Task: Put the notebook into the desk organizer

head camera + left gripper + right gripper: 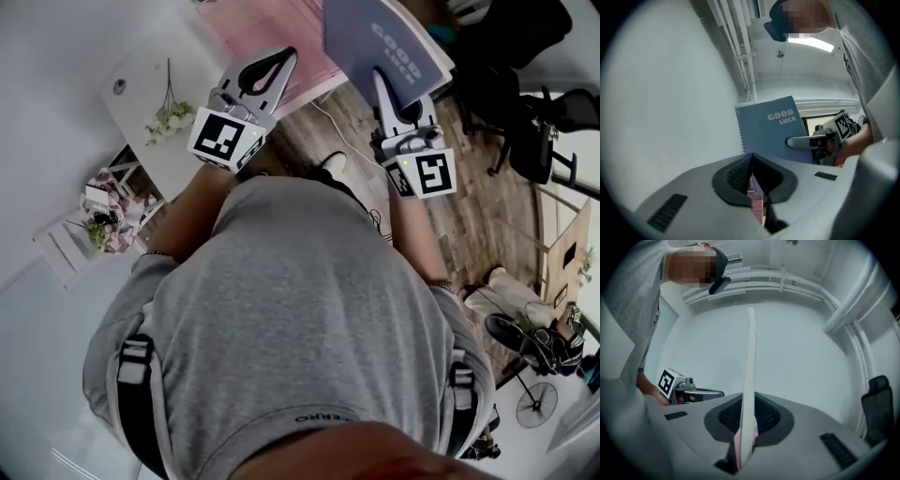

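Head view: the right gripper (380, 82) pinches a blue notebook (384, 42) by its lower edge, held up in the air, and the left gripper (284, 58) grips a pink notebook (258, 23). Left gripper view: the jaws are narrow on the pink notebook (757, 204). Right gripper view: the jaws are nearly together on the blue notebook (750, 371), seen edge-on. It looks light, thin and floppy (probably stiffest near the spiral). No organizer shows.

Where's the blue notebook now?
The blue notebook is top right in the head view, clamped in the right gripper, right of the pink notebook in the left gripper.
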`<state>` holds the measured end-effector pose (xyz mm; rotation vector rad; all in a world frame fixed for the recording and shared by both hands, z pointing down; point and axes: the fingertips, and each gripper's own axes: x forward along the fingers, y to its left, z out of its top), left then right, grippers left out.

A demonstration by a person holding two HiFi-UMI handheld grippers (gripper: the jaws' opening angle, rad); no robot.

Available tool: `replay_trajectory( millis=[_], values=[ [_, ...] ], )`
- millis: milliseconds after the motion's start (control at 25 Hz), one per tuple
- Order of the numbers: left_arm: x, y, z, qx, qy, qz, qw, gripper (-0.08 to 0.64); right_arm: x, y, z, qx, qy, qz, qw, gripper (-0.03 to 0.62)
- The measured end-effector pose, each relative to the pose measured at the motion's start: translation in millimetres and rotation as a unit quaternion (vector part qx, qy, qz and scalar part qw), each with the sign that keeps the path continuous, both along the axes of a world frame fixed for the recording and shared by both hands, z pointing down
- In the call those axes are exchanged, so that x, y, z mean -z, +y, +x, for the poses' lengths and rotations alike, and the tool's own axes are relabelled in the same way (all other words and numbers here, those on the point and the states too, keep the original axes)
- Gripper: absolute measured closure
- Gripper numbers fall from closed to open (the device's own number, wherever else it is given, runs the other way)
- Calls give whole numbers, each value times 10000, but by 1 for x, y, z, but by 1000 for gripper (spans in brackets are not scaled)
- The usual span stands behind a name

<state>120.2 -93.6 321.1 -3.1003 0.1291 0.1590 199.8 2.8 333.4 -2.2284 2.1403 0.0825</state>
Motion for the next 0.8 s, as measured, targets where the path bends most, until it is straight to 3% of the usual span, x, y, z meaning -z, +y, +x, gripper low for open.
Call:
replay_trajectory(
  millis=[160, 440, 800],
  values=[
    [5, 1, 18, 440, -10, -4, 9990, 540, 4, -4, 26, 461, -1, 52, 9989, 554],
    [2, -10, 15, 1293, -106, -30, 9916, 540, -2, -21, 47, 1099, -94, 96, 9939, 554],
    [-7, -21, 2, 1678, -175, -87, 9856, 540, -7, -52, 48, 1416, -41, 129, 9898, 554]
  ],
)
